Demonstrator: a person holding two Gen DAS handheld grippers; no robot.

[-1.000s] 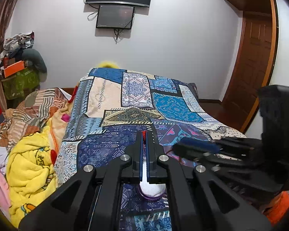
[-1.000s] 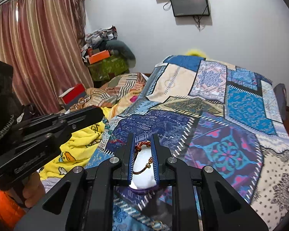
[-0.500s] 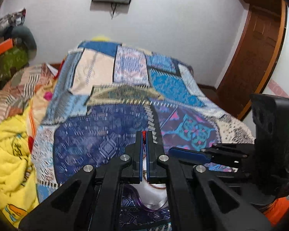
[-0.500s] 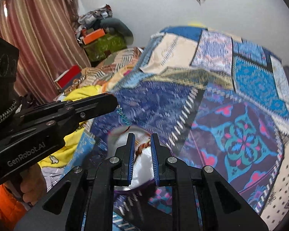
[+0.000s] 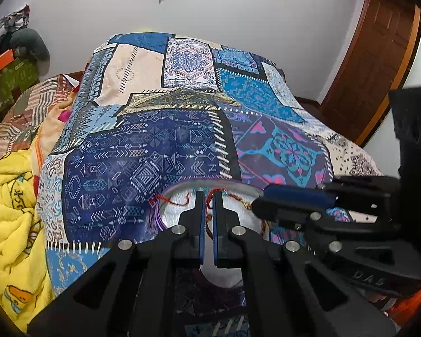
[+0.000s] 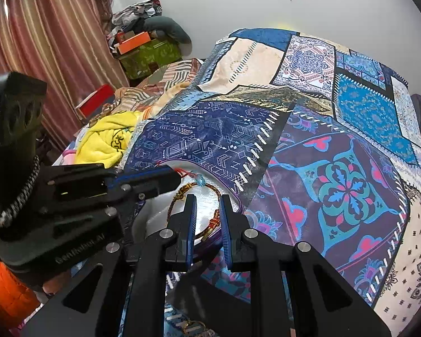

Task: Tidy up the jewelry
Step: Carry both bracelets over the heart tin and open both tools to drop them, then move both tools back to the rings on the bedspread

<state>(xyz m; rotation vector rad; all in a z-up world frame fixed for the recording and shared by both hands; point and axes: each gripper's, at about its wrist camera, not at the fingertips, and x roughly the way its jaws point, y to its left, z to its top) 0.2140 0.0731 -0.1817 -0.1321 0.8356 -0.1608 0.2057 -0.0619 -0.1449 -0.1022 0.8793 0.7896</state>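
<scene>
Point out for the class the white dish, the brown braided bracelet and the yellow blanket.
white dish (image 6: 207,207): right wrist view, bare inner surface.
brown braided bracelet (image 6: 216,215): right wrist view, knotted stretch on its right side.
yellow blanket (image 5: 8,196): left wrist view, middle of the folds.

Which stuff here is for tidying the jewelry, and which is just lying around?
For the job:
white bowl
brown braided bracelet
red thread
left gripper
right gripper

Just lying about:
yellow blanket
patchwork bedspread
orange box
</scene>
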